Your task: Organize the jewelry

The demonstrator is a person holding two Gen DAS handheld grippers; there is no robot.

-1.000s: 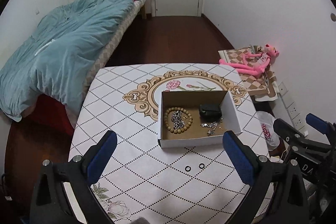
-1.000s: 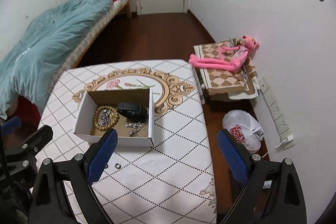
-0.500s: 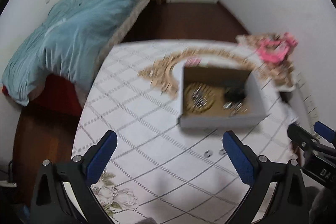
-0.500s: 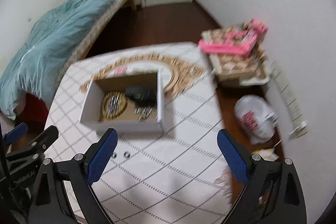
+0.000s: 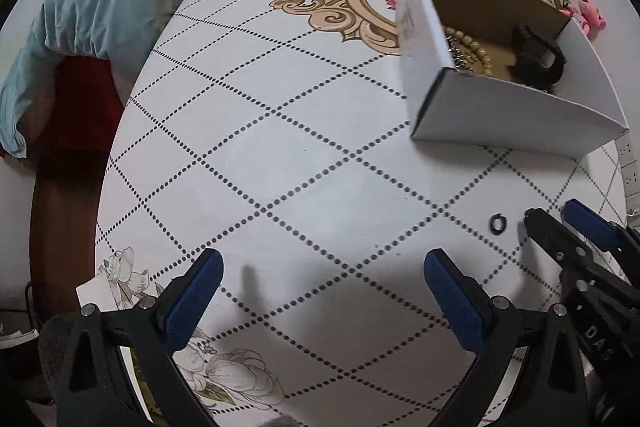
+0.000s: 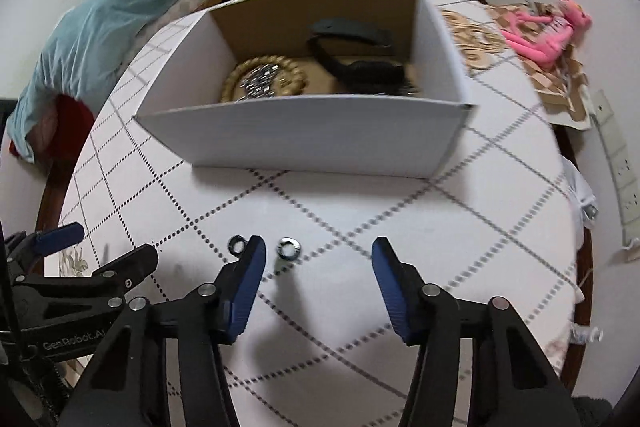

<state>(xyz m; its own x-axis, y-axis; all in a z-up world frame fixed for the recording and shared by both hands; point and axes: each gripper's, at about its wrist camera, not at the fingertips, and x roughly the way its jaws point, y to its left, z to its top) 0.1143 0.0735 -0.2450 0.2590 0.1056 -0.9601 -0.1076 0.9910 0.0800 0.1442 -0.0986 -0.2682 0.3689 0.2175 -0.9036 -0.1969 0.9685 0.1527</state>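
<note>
A white cardboard box [image 6: 312, 131] stands on the patterned table [image 6: 360, 227]. It holds a wooden bead bracelet [image 6: 236, 77], a silver chain [image 6: 260, 83] and a black band [image 6: 360, 67]. Two small rings lie on the table before the box: a dark ring [image 6: 237, 243] and a silvery ring [image 6: 290, 248]. My right gripper [image 6: 318, 267] is open, low over the table, the silvery ring between its fingers and just ahead of them. My left gripper [image 5: 320, 279] is open and empty over bare table, left of the box [image 5: 508, 115]. One ring [image 5: 497, 223] shows there.
A bed with a teal duvet [image 5: 100, 7] stands beyond the table's left side. A pink plush toy [image 6: 548, 31] lies on a low stand at the right. A white plastic bag [image 6: 580, 195] and wall sockets [image 6: 624, 179] are beside the table's right edge.
Both grippers have come down close to the table and forward toward the box. The right gripper now stands right behind the two rings. Both stay open.
</note>
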